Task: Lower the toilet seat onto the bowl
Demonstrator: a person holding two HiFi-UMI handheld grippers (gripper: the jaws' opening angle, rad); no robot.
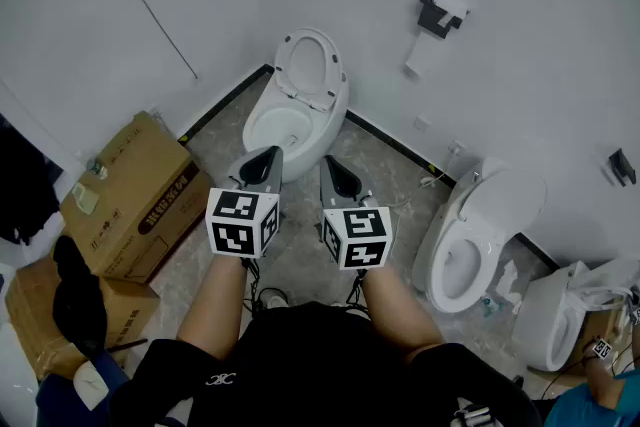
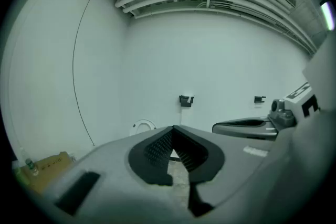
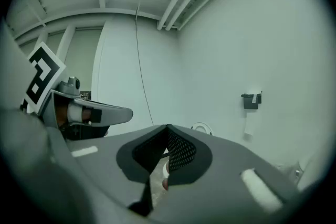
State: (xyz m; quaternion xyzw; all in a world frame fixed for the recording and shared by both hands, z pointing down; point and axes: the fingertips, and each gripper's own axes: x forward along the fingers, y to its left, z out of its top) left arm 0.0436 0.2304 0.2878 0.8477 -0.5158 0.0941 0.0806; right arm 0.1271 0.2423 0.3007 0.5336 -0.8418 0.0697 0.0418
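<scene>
The white toilet [image 1: 285, 125] stands against the wall ahead, its seat [image 1: 310, 65] raised upright against the back. Both grippers hover side by side above the floor, short of the bowl and pointing at it. My left gripper [image 1: 262, 165] is shut with nothing between its jaws, and its tips meet in the left gripper view [image 2: 173, 128]. My right gripper [image 1: 340, 177] is also shut and empty [image 3: 168, 127]. The raised seat shows small beyond the jaws in both gripper views [image 2: 143, 126] [image 3: 200, 127].
Cardboard boxes [image 1: 135, 200] sit at the left by the wall. A second toilet [image 1: 470, 245] and a wrapped white fixture [image 1: 560, 315] stand at the right. A paper holder [image 1: 438, 15] hangs on the wall. Another person's arm [image 1: 605, 385] is at the lower right.
</scene>
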